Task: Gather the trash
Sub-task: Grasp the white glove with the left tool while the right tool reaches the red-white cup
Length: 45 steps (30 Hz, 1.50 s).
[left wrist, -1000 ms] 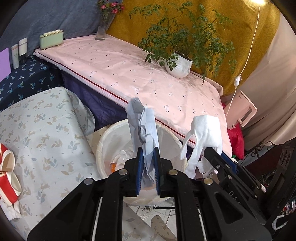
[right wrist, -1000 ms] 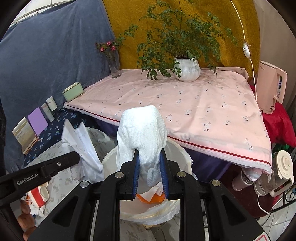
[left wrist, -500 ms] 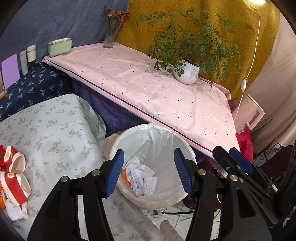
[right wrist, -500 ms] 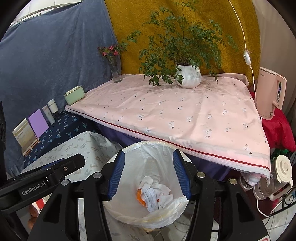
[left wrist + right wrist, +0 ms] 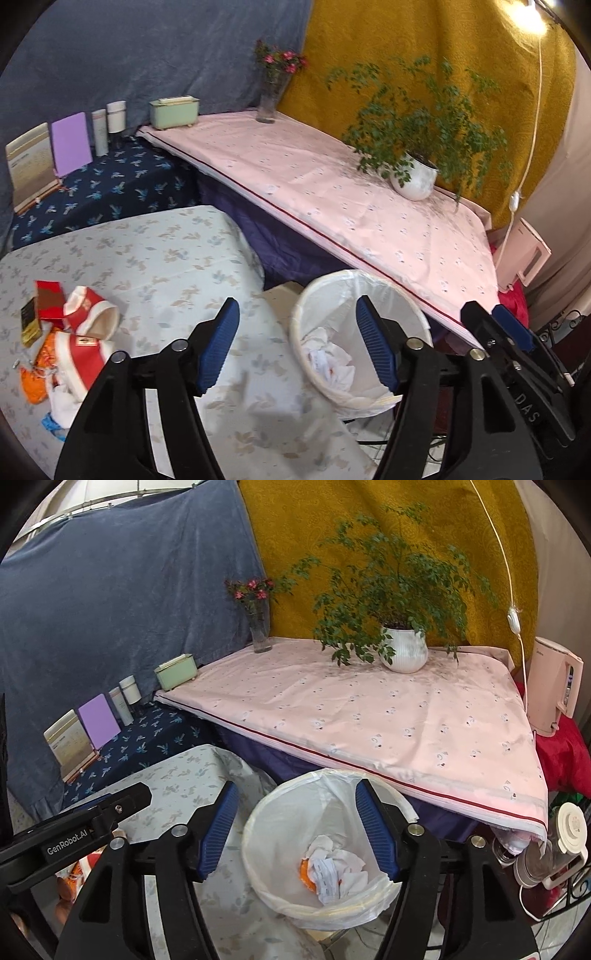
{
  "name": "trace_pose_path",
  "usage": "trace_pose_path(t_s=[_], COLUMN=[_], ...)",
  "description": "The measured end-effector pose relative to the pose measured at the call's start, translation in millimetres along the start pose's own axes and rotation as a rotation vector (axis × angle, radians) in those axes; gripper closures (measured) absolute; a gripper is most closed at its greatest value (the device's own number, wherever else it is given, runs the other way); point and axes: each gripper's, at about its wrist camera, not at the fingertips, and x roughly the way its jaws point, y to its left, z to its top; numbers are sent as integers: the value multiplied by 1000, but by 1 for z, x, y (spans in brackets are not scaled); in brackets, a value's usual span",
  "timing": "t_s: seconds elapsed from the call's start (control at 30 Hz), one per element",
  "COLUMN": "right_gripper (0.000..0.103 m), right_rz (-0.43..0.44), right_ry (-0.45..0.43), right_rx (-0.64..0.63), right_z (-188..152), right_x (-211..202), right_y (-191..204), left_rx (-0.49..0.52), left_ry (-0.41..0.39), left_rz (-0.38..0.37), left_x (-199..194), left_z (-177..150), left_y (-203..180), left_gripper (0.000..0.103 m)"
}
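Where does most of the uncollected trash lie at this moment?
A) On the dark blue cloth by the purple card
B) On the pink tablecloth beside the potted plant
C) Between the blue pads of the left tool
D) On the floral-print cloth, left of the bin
D: the left wrist view shows red-and-white paper cups and wrappers heaped on the floral-print cloth, left of the bin.

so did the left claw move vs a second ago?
Yes. The left claw, then centred over the trash bin, now sits toward the floral table. Its jaws have just been opening, with nothing between them.
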Motion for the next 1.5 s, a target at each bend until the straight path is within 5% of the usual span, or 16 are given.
trace_pose_path(t_s=[0.3,0.77,0.97,1.23,1.3,1.4,1.5], right_gripper=[33,33,33,33,33,33,33], right_rz=[59,169,193,198,198,197,204], right_ry=[16,140,183,226,233,238,245], right_rx=[-44,-131,-162,-179,-183,-185,-185], right_z=[-14,-67,-85,-100,-103,-104,-105], right_x=[-7,6,13,21,23,25,27], right_y=[48,133,156,164,166,168,171], left_rx=[-111,-417,-557,-639,-627,-613,-598], left_ry=[-30,116,197,245,245,250,235], left_rz=[158,363,348,306,295,270,259], left_x=[-35,-47,-34,-18,-18,-17,-22], left_z=[-17,-89,-115,-125,-125,-125,-123], left_y=[75,202,233,249,248,247,246], left_gripper=[14,13,14,47,69,86,91])
